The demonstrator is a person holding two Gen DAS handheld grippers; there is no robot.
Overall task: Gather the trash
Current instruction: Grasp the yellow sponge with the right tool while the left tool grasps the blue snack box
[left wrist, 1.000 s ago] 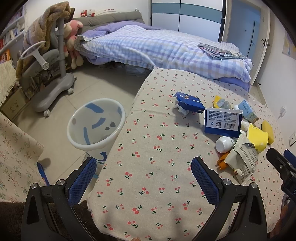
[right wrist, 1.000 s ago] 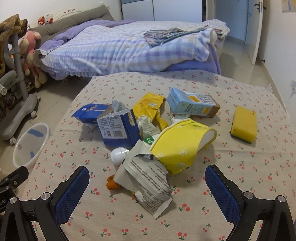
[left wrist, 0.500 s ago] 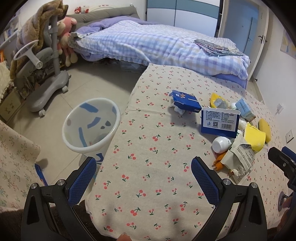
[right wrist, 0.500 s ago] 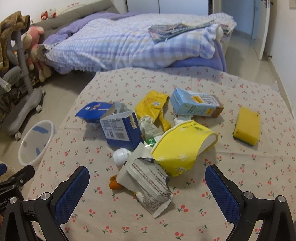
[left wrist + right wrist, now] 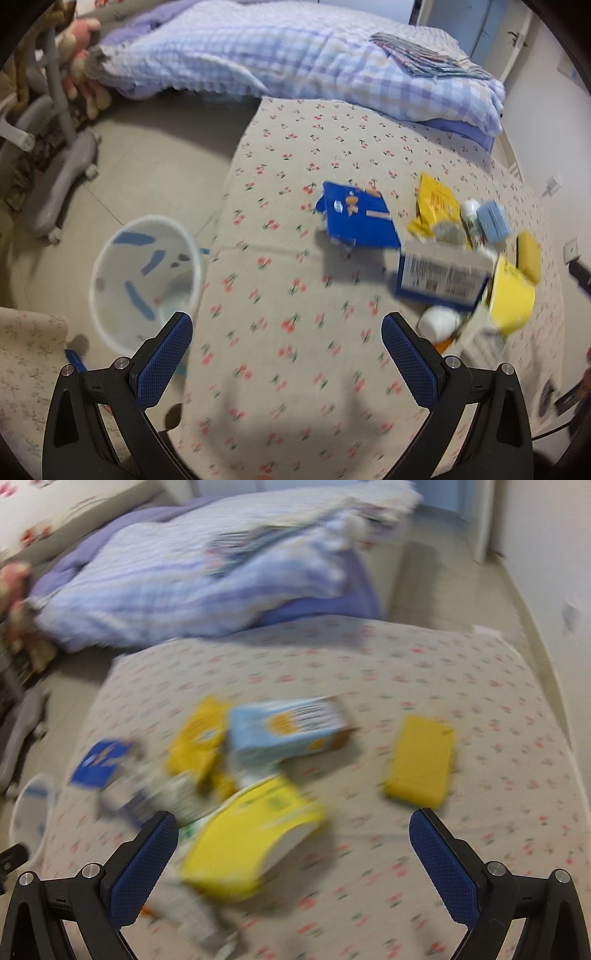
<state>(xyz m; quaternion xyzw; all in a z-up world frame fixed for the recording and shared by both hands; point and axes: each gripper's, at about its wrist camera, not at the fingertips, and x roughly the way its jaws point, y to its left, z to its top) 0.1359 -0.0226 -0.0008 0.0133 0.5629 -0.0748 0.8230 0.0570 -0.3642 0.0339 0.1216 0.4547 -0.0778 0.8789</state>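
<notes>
My left claw (image 5: 284, 350) and right claw (image 5: 295, 853) both hang released and empty above the cherry-print desk (image 5: 295, 369). The trash pile (image 5: 236, 775), blurred, lies ahead of my right claw: a yellow cup (image 5: 251, 842), a pale blue carton (image 5: 284, 731), a dark blue wrapper (image 5: 360, 218). A white bin (image 5: 147, 280) stands on the floor beside the desk.
</notes>
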